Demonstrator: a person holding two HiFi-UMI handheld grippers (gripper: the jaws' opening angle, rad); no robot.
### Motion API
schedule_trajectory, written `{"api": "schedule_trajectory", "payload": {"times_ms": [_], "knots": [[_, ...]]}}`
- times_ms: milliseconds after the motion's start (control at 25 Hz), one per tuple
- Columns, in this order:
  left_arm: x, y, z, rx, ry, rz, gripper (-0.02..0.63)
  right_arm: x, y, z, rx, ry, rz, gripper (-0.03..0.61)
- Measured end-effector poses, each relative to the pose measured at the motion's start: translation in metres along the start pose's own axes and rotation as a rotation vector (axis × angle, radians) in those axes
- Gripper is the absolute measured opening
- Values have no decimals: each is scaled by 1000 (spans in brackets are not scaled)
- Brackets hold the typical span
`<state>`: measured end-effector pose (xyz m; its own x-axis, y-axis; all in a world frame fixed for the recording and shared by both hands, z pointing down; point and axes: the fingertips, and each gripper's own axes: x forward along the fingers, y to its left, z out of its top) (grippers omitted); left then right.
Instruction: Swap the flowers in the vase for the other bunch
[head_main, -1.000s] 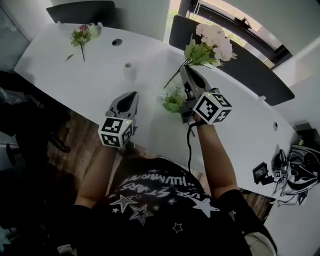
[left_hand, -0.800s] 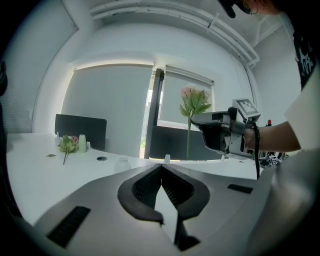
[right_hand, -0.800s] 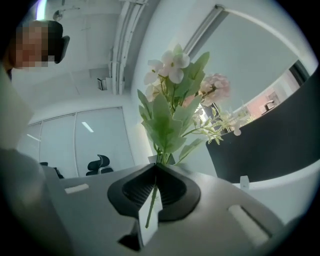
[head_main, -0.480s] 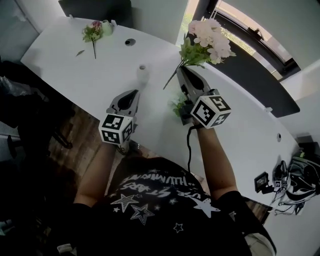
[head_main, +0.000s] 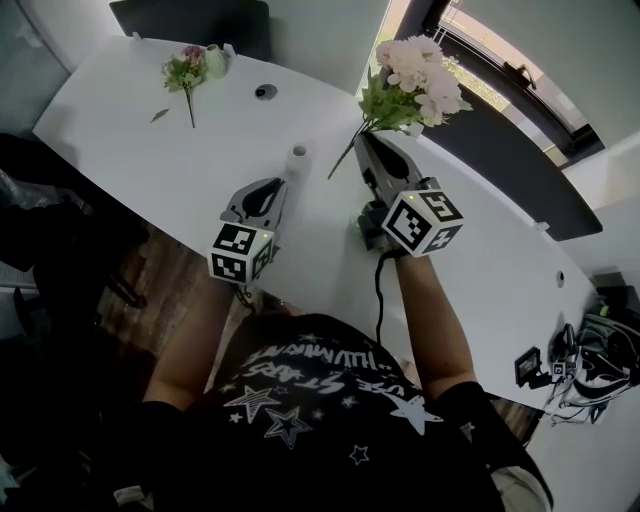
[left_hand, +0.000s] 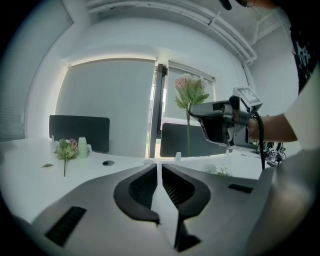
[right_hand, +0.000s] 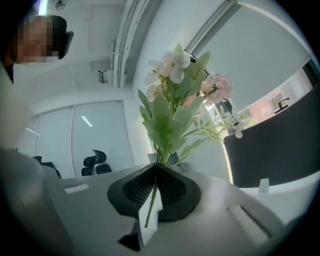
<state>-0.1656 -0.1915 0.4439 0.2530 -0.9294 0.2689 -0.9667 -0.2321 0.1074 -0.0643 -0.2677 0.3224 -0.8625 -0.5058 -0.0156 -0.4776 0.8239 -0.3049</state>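
The right hand-held gripper squeezes the flowers by one thin stem and the left hand-held gripper is closed with nothing in it, so the stem might slip out or knock over the little vase.

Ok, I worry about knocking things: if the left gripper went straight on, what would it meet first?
Probably the small white vase on the table, just ahead of the left gripper; depth is unclear.

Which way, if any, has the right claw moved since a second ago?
Yes. In the head view the right claw, shut on the pink bouquet, has moved left toward the white vase.
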Motion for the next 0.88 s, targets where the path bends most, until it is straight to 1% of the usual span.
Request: {"api": "schedule_trajectory", "payload": {"times_ms": [40,80,120,240,440,520,640,800,880], "knots": [[3,-3,-4,8,9,-10,29,-1,-1,-1,0,-2,-3,11],[6,-6,-9,15,17,-21,83,-1,-1,-1,-2,-4,-6,11],[9,-8,-12,20,24,-28,117,-1,-2,-1,-7,-6,-7,11],[21,-12,-16,32,28,-41,163,1,-2,-1,-27,-5,-4,11],[42,-25,-23,16,31,-117,299,7,-4,-3,-32,1,10,11],[46,-30,-27,23,33,-115,340,3,-3,-3,-28,-2,16,11],[55,-26,-30,17,46,-93,374,8,-4,-4,-32,-1,20,11],[74,4,-34,21,55,-105,377,44,-5,-10,-42,19,3,11],[83,10,-36,31,48,-108,377,54,-7,-13,-40,27,4,11]]}}
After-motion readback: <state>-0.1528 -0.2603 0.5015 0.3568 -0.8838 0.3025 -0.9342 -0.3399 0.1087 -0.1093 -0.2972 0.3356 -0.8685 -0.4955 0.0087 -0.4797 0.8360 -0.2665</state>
